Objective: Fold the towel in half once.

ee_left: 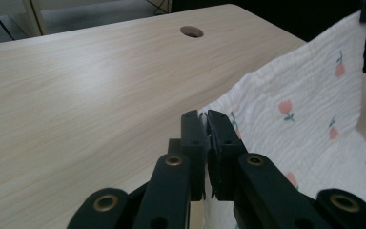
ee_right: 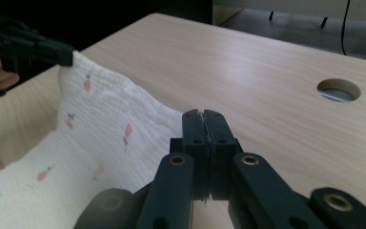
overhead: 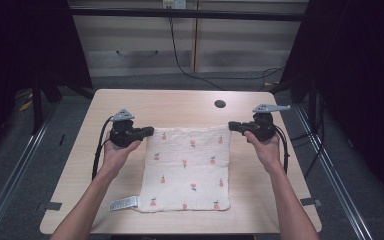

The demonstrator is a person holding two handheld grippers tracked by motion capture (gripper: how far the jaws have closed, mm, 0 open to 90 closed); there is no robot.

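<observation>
The bench (overhead: 180, 107) is a rounded-corner rectangle of pale wood-grain laminate with a round cable hole (overhead: 220, 104) near its far edge. Nearer than that hole lies the cloth (overhead: 187, 170), a square of crinkled cream muslin printed with small pink fruit motifs; its near edge rests flat on the bench, its far edge is raised. A white rectangular label (overhead: 124, 203) projects from its near-left corner. The left gripper (overhead: 149, 131), black plastic, has its jaws clamped on the cloth's far-left corner. The right gripper (overhead: 231, 126) has its jaws clamped on the far-right corner.
</observation>
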